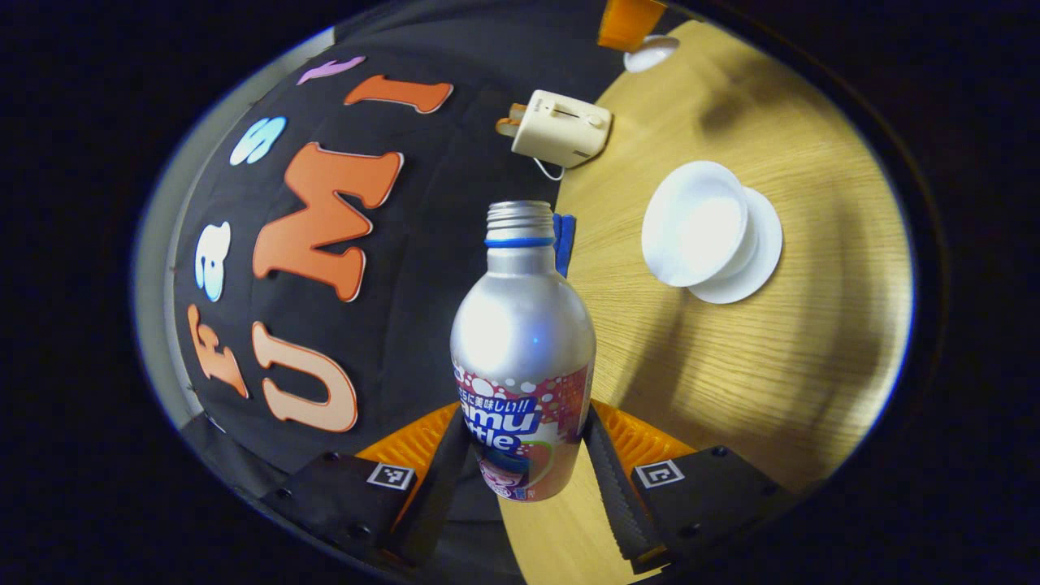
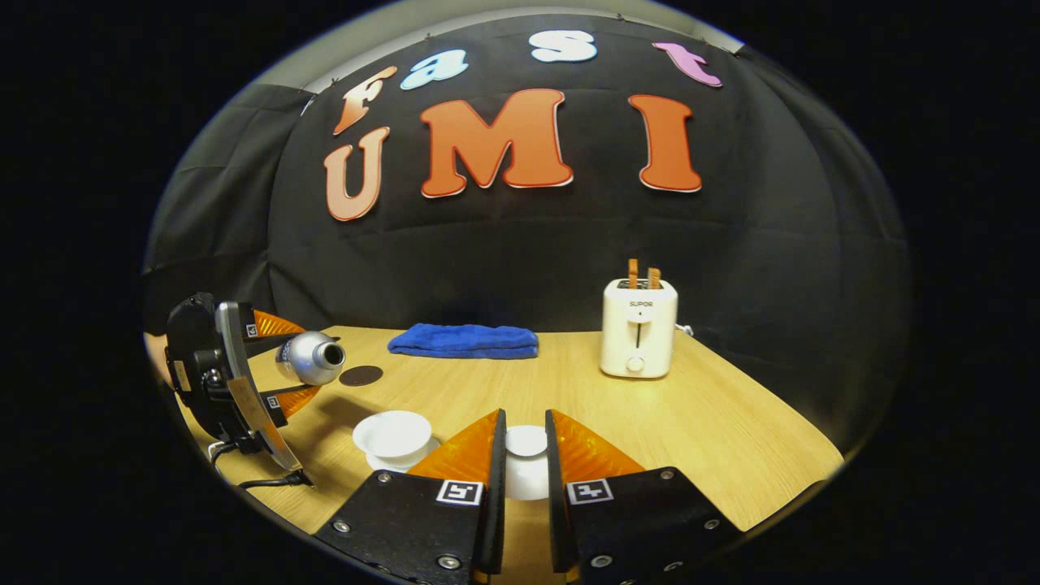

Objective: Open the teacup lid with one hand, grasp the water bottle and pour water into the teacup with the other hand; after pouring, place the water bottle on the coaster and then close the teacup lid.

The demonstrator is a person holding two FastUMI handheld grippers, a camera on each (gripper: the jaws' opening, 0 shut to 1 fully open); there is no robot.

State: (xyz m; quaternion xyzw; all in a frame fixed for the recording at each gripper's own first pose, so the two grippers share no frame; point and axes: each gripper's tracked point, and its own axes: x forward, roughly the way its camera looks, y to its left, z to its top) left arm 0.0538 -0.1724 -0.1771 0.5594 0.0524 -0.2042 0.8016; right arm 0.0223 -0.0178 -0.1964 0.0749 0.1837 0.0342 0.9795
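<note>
Wooden table (image 2: 715,406) lies open beside toaster (image 2: 639,328).

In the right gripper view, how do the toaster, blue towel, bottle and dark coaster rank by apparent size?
1. Blue towel and toaster: too alike to rank
2. Bottle, though foreshortened
3. Coaster

A staged recording booth is shown rather than a real kitchen: a light wood-grain surface (image 2: 715,422) is backed and flanked by black cloth hung as a wall (image 2: 772,268). Household props are set out on it as for a demonstration: a cream two-slot toaster (image 2: 639,328) with toast in its slots and a folded blue towel (image 2: 464,341).
</note>
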